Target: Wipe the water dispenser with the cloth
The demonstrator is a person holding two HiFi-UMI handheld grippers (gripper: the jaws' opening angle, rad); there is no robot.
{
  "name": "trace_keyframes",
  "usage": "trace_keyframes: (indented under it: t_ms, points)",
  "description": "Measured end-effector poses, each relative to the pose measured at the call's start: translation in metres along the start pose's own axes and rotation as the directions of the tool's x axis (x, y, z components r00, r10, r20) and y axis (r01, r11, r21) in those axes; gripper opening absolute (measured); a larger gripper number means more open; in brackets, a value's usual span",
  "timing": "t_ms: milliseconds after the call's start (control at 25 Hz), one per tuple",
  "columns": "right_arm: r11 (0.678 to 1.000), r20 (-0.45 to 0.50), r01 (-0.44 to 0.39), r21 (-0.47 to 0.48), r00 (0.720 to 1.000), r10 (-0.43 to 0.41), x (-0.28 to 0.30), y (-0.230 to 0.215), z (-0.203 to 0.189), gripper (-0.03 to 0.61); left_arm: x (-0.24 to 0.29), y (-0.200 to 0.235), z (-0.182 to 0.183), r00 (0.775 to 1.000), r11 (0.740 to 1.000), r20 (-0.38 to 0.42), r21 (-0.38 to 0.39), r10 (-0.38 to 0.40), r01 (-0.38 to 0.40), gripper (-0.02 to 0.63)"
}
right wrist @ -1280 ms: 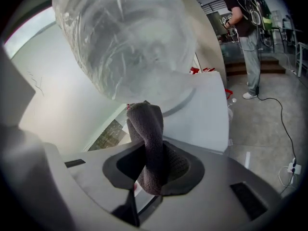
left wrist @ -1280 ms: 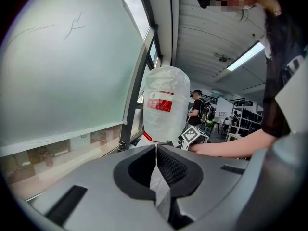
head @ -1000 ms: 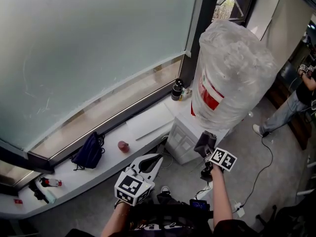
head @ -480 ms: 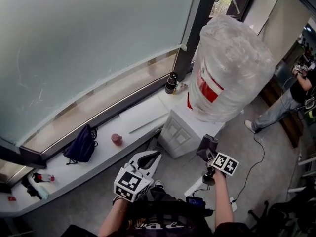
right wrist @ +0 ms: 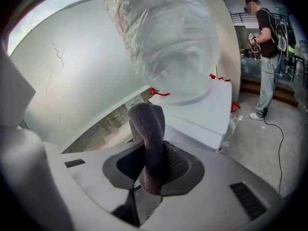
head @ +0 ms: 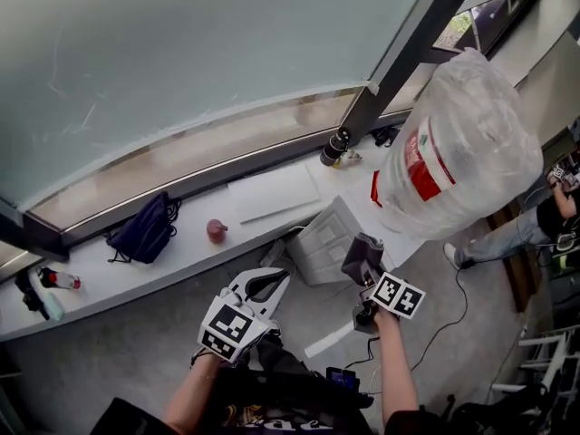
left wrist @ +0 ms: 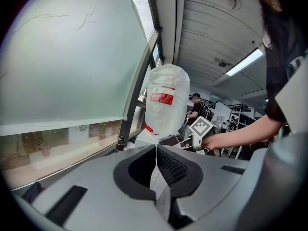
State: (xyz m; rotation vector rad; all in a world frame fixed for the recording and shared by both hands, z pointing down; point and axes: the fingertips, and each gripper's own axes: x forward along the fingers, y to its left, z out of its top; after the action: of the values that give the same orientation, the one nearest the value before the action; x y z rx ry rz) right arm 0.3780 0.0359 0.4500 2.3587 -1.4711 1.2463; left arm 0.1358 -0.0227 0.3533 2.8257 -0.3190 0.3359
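The water dispenser (head: 328,236) is a white cabinet by the window sill. It carries a big upturned bottle (head: 464,143) wrapped in clear plastic, with a red label. My right gripper (head: 363,268) is shut on a grey cloth (head: 361,256), held just in front of the cabinet's near corner. In the right gripper view the cloth (right wrist: 149,138) sticks up between the jaws, below the dispenser top (right wrist: 204,110) and the bottle (right wrist: 163,37). Lower left, my left gripper (head: 272,285) is shut and holds nothing. The left gripper view has its jaws (left wrist: 156,165) closed together, facing the bottle (left wrist: 166,102).
On the white sill (head: 109,279) lie a dark blue bag (head: 140,232), a small red thing (head: 217,231), a white board (head: 272,191) and a dark bottle (head: 333,148). A person (head: 548,220) stands at the right. A cable (head: 453,311) and a white strip (head: 328,341) lie on the floor.
The head view has swung, so the dispenser and bottle now lean to the right. Both grippers keep their stance; the cloth stays in the right gripper near the cabinet.
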Motion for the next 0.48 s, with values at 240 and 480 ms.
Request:
trace_keyframes:
  t_ms: [240,480]
  points:
    - [0.996,0.001,0.000,-0.085,1.000,0.000,0.053,0.046,0.005,0.101,-0.010,0.024,-0.027,1.000,1.000,-0.001,-0.008,0.025,-0.025,0.020]
    - [0.992,0.067,0.057,-0.115,0.997,-0.049,0.097,0.059,0.023,0.101,-0.015,0.043,-0.057,0.999,0.999,-0.009,-0.004,0.049,-0.049,0.020]
